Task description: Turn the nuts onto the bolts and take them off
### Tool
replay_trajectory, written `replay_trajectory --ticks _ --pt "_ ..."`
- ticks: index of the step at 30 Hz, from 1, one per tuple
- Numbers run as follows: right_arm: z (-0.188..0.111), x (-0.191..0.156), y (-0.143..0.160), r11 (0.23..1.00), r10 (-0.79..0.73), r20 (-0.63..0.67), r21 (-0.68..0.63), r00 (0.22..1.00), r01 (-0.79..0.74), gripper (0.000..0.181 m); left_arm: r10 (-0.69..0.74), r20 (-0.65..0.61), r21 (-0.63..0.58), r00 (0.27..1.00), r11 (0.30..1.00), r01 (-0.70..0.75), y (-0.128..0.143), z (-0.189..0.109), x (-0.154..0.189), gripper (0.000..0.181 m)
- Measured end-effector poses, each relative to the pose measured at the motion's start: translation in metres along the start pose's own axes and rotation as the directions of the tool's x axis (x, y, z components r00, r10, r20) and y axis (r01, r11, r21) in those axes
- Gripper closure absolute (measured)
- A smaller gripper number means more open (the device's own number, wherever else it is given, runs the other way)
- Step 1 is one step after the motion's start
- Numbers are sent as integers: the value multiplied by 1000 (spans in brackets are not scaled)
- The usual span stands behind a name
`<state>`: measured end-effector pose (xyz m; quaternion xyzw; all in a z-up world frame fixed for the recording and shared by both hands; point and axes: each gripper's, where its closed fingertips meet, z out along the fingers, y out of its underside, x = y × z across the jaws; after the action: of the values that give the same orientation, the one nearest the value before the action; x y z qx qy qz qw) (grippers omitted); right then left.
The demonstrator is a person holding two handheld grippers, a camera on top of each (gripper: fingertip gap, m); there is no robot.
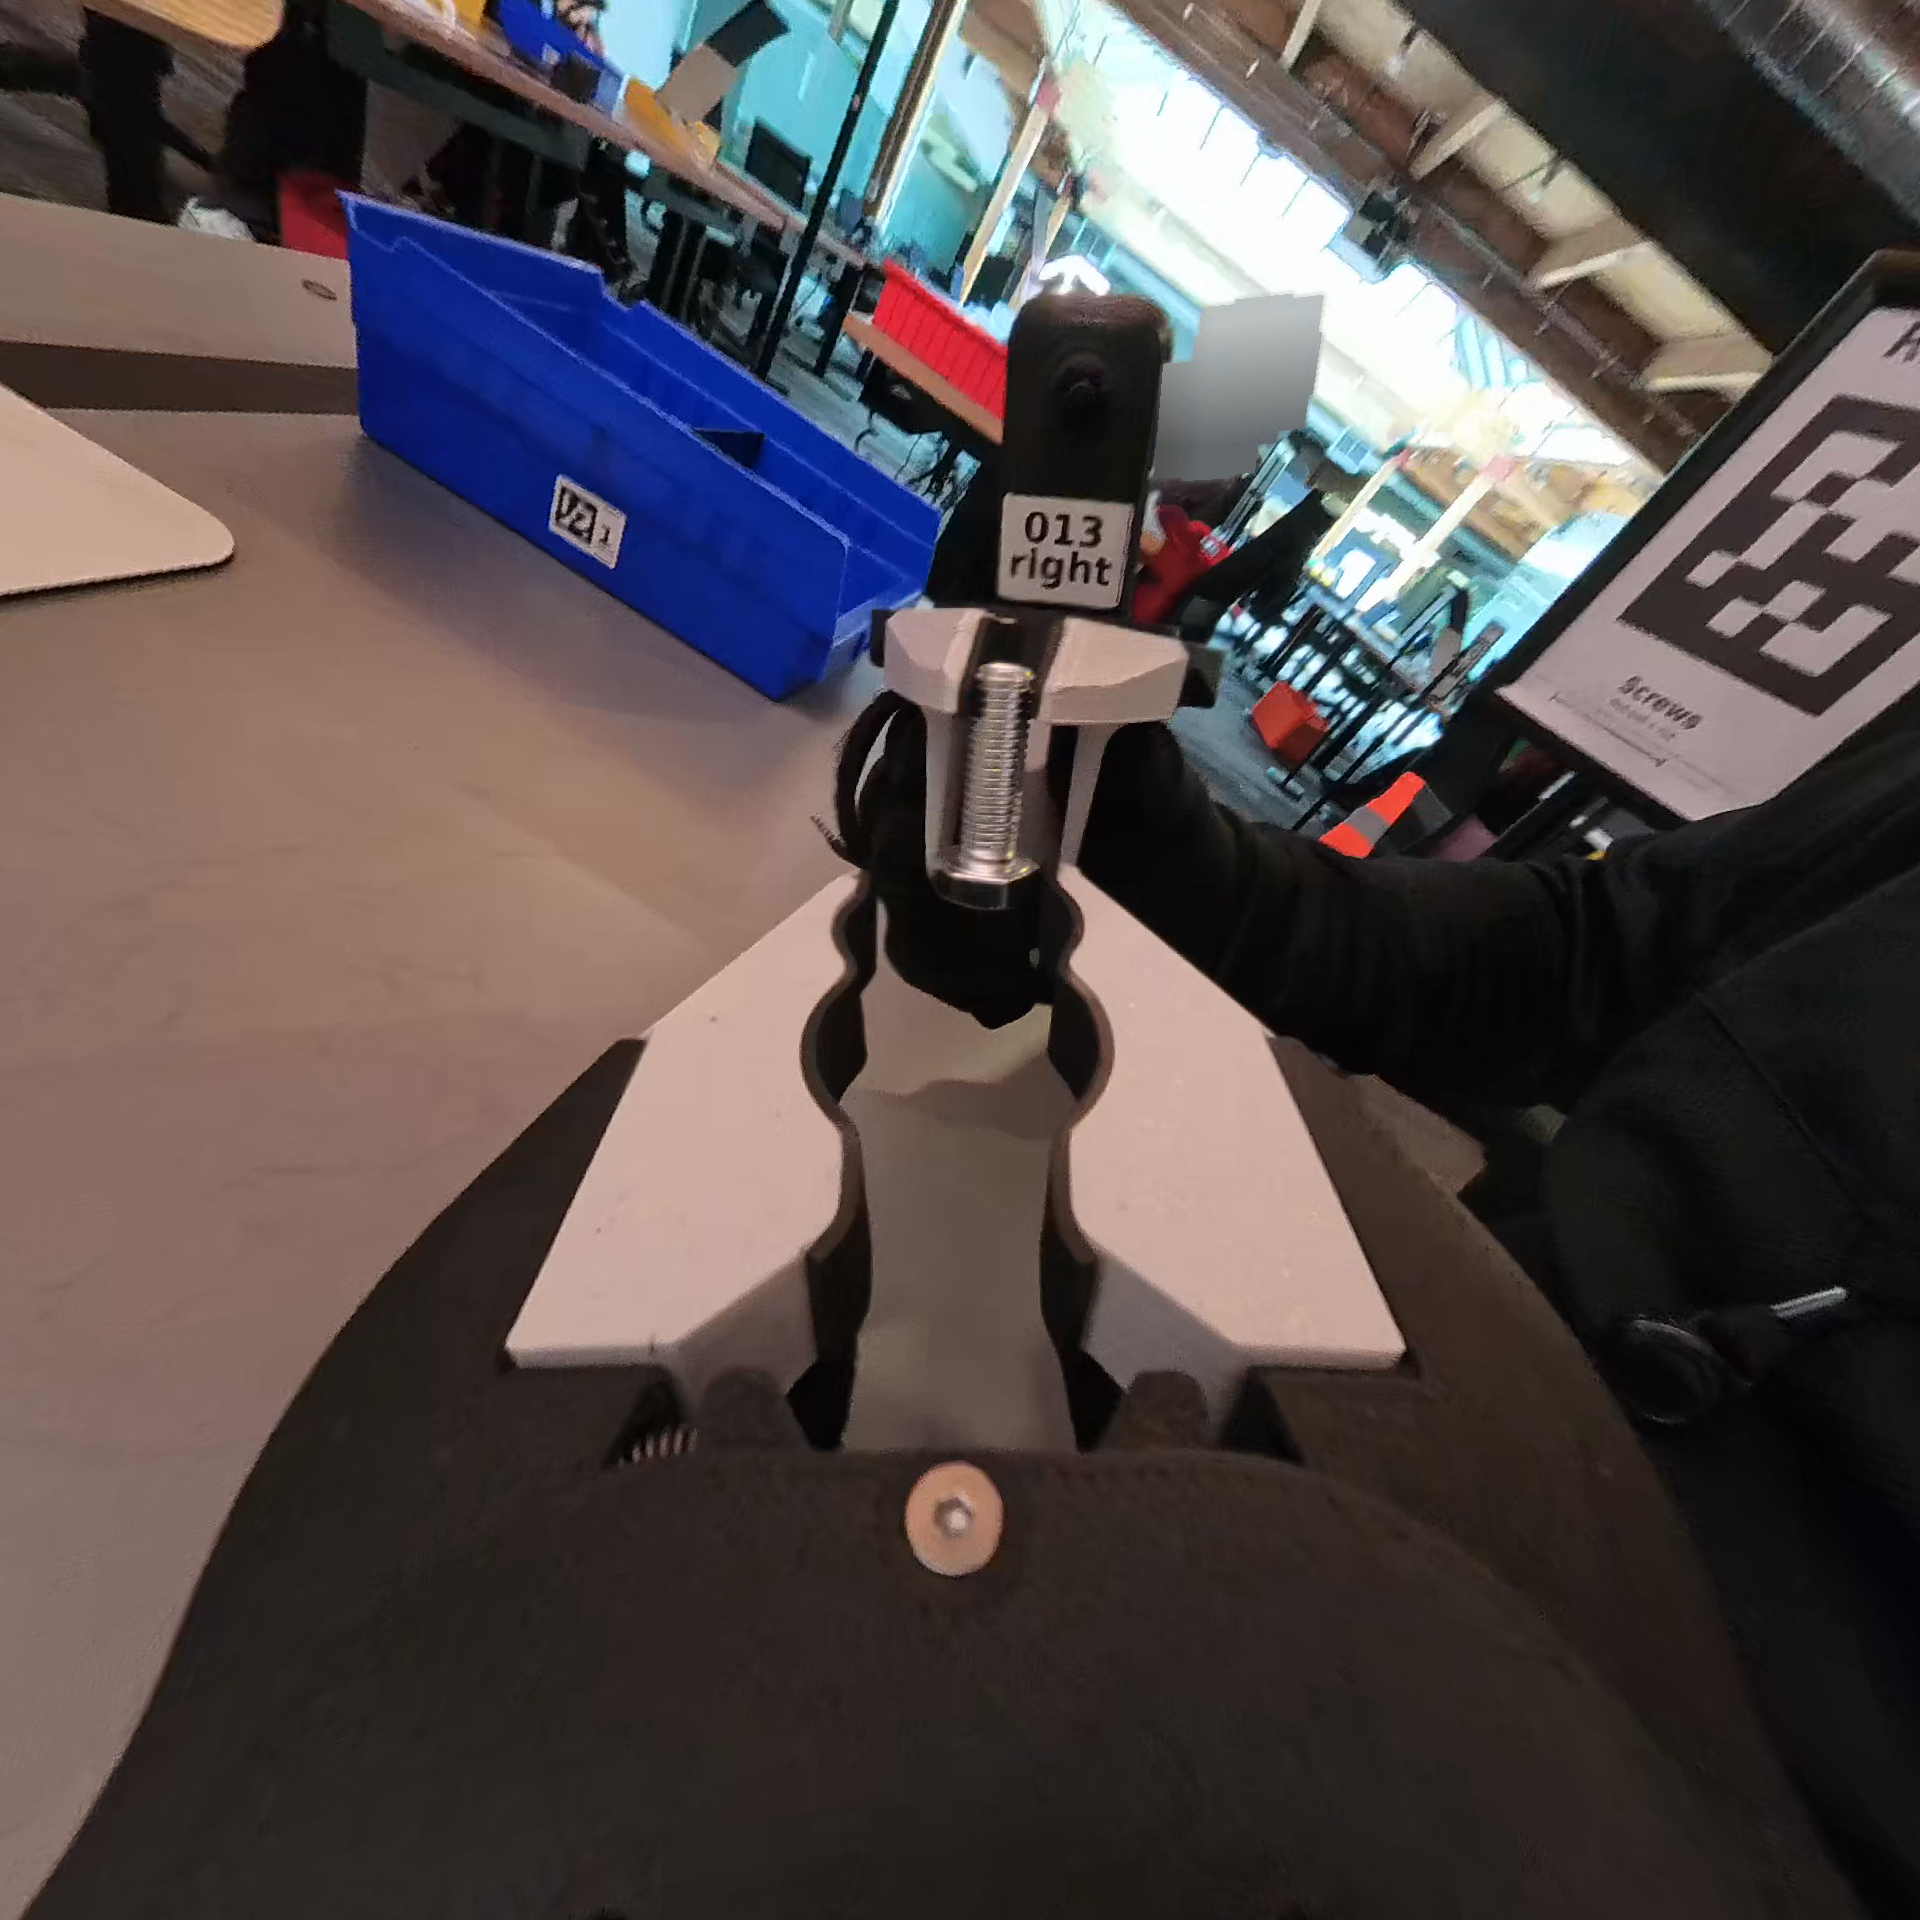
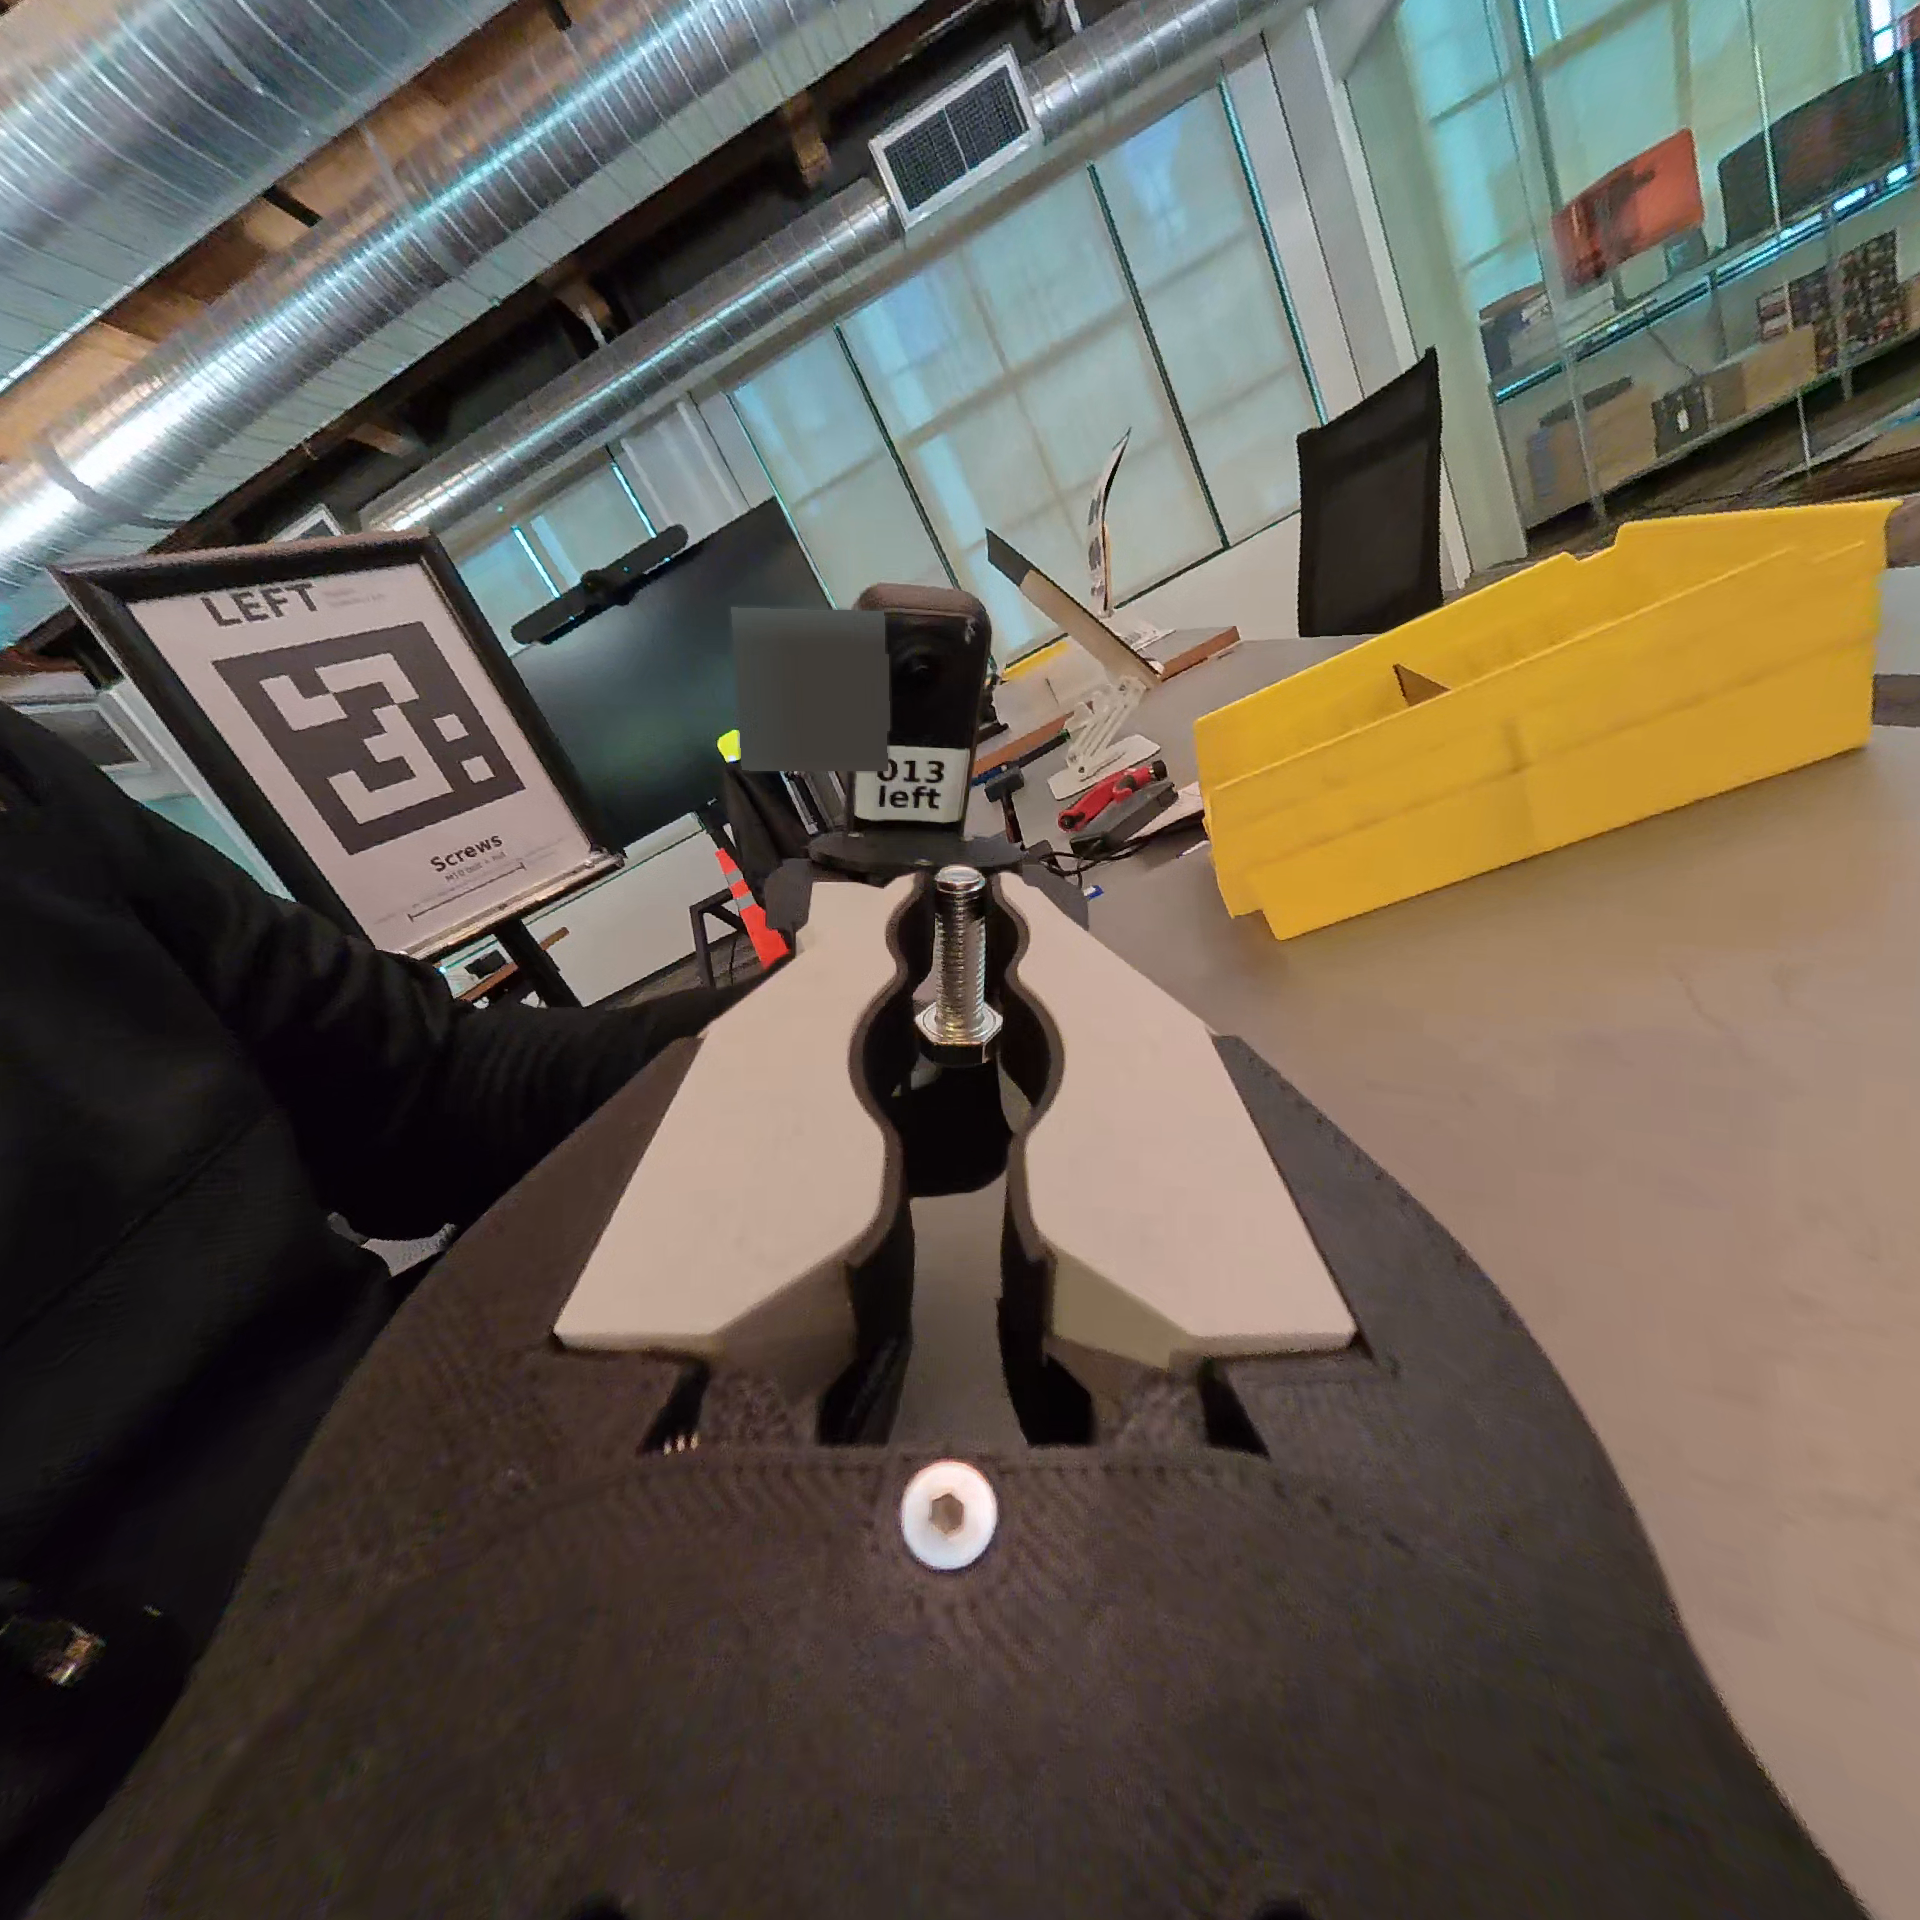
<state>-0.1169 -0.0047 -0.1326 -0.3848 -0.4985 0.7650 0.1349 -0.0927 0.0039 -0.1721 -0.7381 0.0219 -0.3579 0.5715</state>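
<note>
Steel bolt [image 2: 958, 966] stands upright off the table [image 2: 1558, 1143], hexagonal end down and thread up, between the pale fingers of the right tool [image 2: 963, 888], which is closed to a narrow gap around it. In that tool's own view the bolt sits in the foremost scallop of the fingers' wavy, dark-lined inner edges, and the actual contact is hidden there. The left wrist view shows what this one cannot: seen end-on, the two fingers flank the thread closely on both sides, with a black-gloved hand [image 1: 935, 935] and a black sleeve [image 1: 1403, 935] behind them.

The left tool [image 1: 966, 894] is partly open and has hold of nothing; its tips lie just short of the bolt's hexagonal end, one on each side. From the right wrist view, most of the left tool is hidden behind the right tool's fingers, and only its black plate and camera show above the bolt.

Ahead and left of the left tool, a glossy blue plastic bin [image 1: 623, 457] rests on the smooth grey table. Ahead and right of the right tool lies a yellow bin [image 2: 1538, 748] with a cardboard divider. A black-framed sign [image 2: 343, 727] bearing a square marker stands left of the right tool. Ribbed silver ducts [image 2: 312, 260] run overhead, with a dark monitor [image 2: 665, 665] and a black chair [image 2: 1371, 499] beyond.
</note>
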Motion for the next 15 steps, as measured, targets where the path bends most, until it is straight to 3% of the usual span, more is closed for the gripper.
replay_trajectory --ticks 9,15 --pt "-2 -1 -1 1000 10 19 10 1000 -10 174 9 -48 24 999 1000 -8 -1 2 8 157" --pt "-3 -11 -1 999 37 104 8 994 -38 174 -43 -162 21 986 999 47 2 2 19 158"
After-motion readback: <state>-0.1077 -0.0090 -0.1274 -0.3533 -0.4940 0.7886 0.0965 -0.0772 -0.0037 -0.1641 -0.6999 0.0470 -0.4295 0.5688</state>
